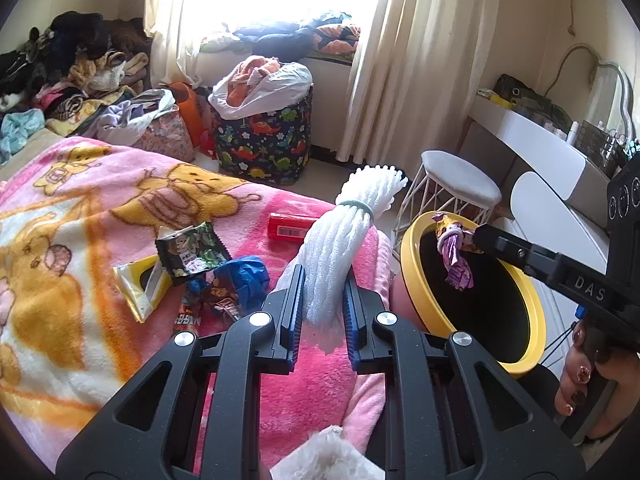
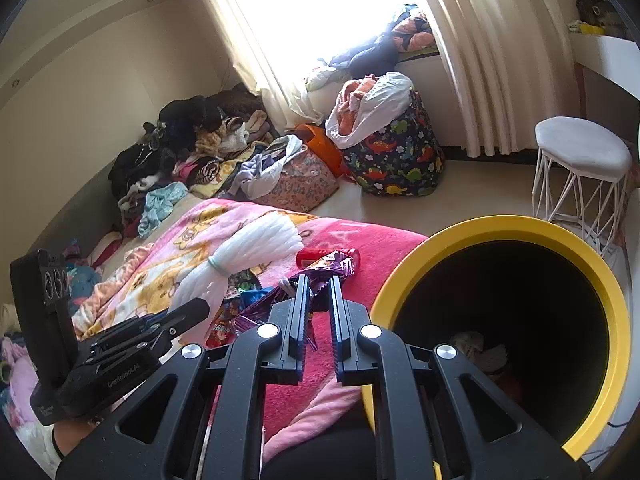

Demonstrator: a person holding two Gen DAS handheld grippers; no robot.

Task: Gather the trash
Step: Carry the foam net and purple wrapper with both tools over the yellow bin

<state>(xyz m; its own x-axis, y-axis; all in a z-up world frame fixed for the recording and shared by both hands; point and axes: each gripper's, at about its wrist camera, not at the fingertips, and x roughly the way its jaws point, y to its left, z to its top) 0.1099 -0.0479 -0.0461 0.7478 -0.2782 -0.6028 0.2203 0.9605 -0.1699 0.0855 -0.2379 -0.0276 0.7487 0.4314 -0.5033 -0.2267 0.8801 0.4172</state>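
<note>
My left gripper (image 1: 323,276) is shut on a white foam net bundle (image 1: 344,240) tied with a pale band, held above the pink blanket (image 1: 100,216). It also shows in the right wrist view (image 2: 244,252). My right gripper (image 2: 319,280) is shut on a purple snack wrapper (image 2: 328,268), which hangs over the mouth of the yellow-rimmed bin (image 1: 412,272) in the left wrist view (image 1: 456,260). The bin (image 2: 600,280) lies to the right in the right wrist view, with some trash inside. More wrappers (image 1: 192,256) and a red packet (image 1: 288,228) lie on the blanket.
A dinosaur-print laundry basket (image 1: 264,140) stands on the floor by the curtain. A white stool (image 1: 460,184) and a white dressing table (image 1: 532,136) stand at the right. Piles of clothes (image 1: 72,68) lie at the bed's far end.
</note>
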